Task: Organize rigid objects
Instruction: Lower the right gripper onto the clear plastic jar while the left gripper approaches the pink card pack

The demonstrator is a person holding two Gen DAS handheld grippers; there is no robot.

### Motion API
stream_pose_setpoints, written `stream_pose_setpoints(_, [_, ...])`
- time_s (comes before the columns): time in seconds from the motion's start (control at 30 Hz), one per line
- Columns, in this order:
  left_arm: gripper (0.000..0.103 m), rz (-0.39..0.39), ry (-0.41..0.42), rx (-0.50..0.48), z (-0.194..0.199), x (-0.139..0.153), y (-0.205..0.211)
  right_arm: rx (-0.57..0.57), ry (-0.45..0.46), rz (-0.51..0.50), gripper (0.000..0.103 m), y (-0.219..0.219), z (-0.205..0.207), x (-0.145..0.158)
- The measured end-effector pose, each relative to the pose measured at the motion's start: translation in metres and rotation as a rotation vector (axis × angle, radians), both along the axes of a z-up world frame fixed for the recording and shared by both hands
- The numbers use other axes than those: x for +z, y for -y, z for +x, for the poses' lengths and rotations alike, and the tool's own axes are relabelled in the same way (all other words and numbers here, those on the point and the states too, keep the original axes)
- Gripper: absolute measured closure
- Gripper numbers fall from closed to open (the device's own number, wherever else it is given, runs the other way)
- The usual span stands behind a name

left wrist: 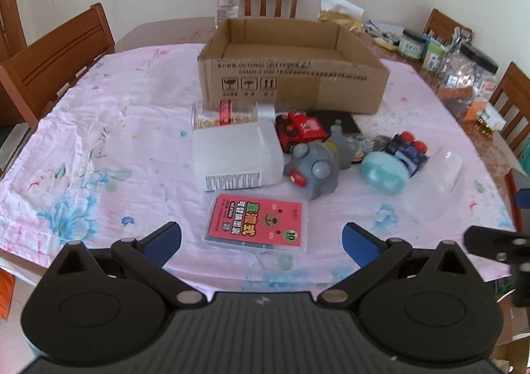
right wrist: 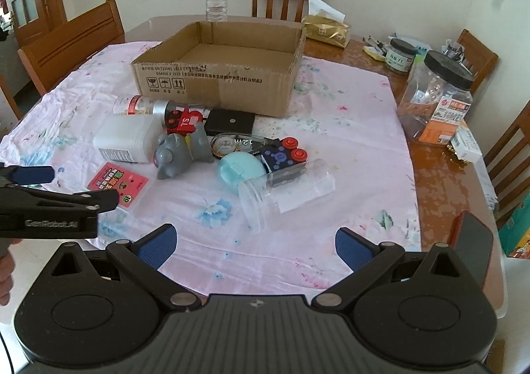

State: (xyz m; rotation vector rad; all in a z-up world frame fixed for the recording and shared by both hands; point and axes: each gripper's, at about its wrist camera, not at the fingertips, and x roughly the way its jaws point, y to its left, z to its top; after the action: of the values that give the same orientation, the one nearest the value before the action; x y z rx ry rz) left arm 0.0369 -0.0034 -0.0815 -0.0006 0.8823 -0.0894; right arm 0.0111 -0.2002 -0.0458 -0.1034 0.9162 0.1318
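Black case point(right wrist: 229, 121) half behind red truck point(right wrist: 181, 120), round tape point(right wrist: 228, 144) blurred — label unreadable

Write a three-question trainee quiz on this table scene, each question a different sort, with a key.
1. True or false: the cardboard box already holds toys.
2. Multiple choice: the clear jar nearest the right tool is A) upright B) lying on its side C) inside the box.
3. Fill in: the flat pink card pack lies just ahead of the ____ tool.

Key: 1 false, the box shows only its bare floor. 2 B. 3 left; both tools are open and hold nothing.
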Motion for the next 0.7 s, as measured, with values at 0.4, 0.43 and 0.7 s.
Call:
stream_pose_setpoints(0.4, [0.001, 0.017, -0.028, -0.034, 0.029, -0.038, 0.000, -0.022, -0.044, 0.016, 0.000, 0.007, 0.019, -0.013])
stream_pose_setpoints(0.43, [0.001, 0.019, -0.028, -0.038, 0.030, -0.040, 0.000, -0.021, -0.047, 0.015, 0.000, 0.007, 0.020, -0.014])
stream_pose_setpoints(0.7, [0.011, 0.024, -0.021, -0.061, 0.036, -0.047, 0.000, -0.008, -0.054, 0.007, 0.000, 0.016, 0.033, -0.018])
